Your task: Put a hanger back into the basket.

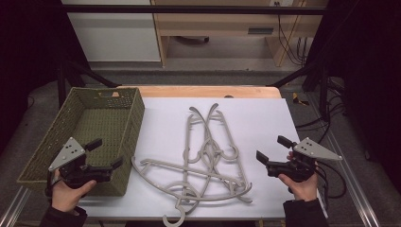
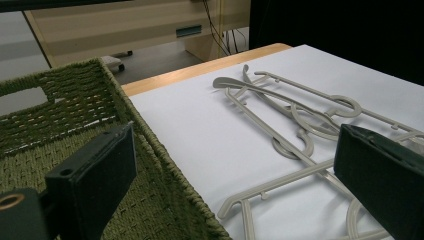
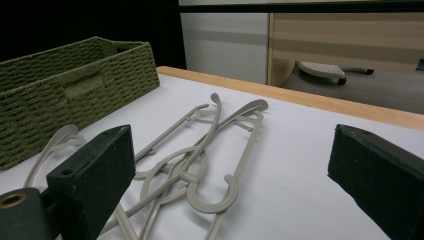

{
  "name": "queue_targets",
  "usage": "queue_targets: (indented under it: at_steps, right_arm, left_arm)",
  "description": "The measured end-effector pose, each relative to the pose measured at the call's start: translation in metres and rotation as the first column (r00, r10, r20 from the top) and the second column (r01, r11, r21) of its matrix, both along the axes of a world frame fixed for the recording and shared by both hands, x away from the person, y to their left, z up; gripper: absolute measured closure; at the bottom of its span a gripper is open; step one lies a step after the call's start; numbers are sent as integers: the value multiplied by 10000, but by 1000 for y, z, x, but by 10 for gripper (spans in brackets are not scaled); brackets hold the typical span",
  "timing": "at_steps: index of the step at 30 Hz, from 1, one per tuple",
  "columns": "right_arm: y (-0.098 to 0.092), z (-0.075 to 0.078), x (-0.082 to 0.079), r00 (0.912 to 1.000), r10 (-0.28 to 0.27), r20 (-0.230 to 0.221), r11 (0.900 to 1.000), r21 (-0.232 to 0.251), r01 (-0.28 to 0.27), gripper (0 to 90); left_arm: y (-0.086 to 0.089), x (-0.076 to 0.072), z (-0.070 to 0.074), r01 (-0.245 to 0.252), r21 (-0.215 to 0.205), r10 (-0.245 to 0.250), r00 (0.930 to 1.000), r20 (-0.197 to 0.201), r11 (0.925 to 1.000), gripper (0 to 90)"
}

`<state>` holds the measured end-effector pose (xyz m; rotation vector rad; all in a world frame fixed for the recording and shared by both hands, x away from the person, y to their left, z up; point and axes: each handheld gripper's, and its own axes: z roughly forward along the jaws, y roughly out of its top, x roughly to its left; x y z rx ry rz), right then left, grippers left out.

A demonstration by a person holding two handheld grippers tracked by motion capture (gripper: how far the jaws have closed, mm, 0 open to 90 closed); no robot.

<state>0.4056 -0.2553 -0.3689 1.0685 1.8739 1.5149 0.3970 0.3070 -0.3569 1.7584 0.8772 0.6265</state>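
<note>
hangers: grey plastic, a tangled heap mid-surface, hooks and arms crossing over each other. Lying flat, nothing lifted yet. Looks like a pile dumped for sorting, so probably meant to go one by one into the basket.

basket: green woven, open top, sitting on the left edge of the surface right beside the pile. Looks bare inside from above. Handy spot for a short carry from the heap.

left gripper: hovering over the near right corner of the basket, jaws spread wide, nothing between them. Pointed toward the hangers, nearest hanger arm just past the basket wall in the left gripper view.

right gripper: parked to the right of the pile, apart from it, jaws wide too and carrying nothing. Aimed in at the heap, hook ends visible between the jaws in the right gripper view.

surface: white sheet over a wooden top, bare around the pile, so plenty of room to drag one hanger free.

guess at next bit: picking the top hanger first, since the lower ones look pinned under crossing arms. Risk of dragging the whole knot along.
</note>
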Motion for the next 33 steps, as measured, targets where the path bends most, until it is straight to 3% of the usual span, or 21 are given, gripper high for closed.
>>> queue_targets:
  at_steps: [9, 17, 25, 27, 28, 29, 30, 33]
  right_arm:
    - [1, 2, -1, 9999, 149, -45, 9999, -55, -149, 53]
    - [8, 3, -2, 9995, 324, -65, 9990, -295, -325, 52]
    - [12, 3, -2, 9991, 403, -160, 9986, -338, -408, 51]
    - [12, 3, -2, 9990, 417, -153, 9984, -378, -423, 50]
    - [12, 4, -2, 9990, 415, -143, 9985, -355, -420, 51]
    - [12, 4, -2, 9990, 415, -143, 9985, -355, -420, 51]
    - [12, 4, -2, 9990, 424, -148, 9985, -343, -429, 50]
    - [12, 4, -3, 9989, 427, -181, 9985, -322, -432, 51]
  left_arm:
    - [-12, -5, 3, 434, 178, -434, 9991, -5, 9989, 32]
    - [-33, -7, 2, 1183, 929, -1174, 9930, -154, 9886, 32]
    - [-63, -13, -3, 2198, 1428, -2150, 9754, -486, 9650, 41]
    - [-70, -14, -7, 2453, 1554, -2377, 9691, -663, 9569, 39]
    - [-76, -14, -11, 2789, 1675, -2686, 9598, -818, 9456, 28]
    - [-76, -14, -11, 2789, 1675, -2686, 9598, -818, 9456, 21]
    - [-80, -15, -14, 2948, 1776, -2820, 9548, -937, 9389, 21]
    - [-88, -15, -18, 3119, 1934, -2945, 9488, -1140, 9302, 26]
